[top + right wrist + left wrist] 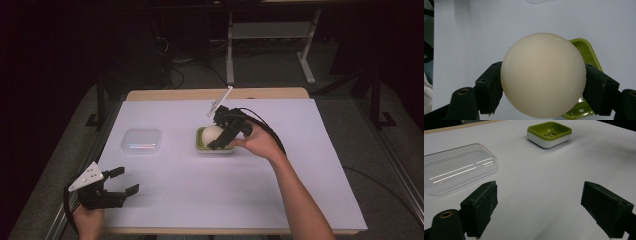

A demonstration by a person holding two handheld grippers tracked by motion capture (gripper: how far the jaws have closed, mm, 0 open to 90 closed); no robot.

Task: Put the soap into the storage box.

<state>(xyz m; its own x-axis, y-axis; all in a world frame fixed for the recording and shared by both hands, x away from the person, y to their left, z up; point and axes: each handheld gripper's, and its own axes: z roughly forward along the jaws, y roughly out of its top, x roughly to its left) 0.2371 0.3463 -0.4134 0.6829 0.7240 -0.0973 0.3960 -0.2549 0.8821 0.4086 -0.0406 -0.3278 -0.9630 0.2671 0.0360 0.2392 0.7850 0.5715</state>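
Note:
My right gripper (218,136) (543,87) is shut on a cream-white ball (212,133) (543,75), with one black jaw pressed to each side of it. The ball hangs over a green soap dish with a white base (202,145) (585,51). In the left gripper view the dish (549,132) shows an empty slotted tray. My left gripper (127,180) (544,202) rests low at the front left of the table. Its jaws are spread wide with nothing between them.
A clear plastic lid (142,141) (456,170) lies flat to the left of the dish, just beyond the left gripper. A white sheet (200,190) covers the wooden table (215,94). Dark floor and metal frames surround the table.

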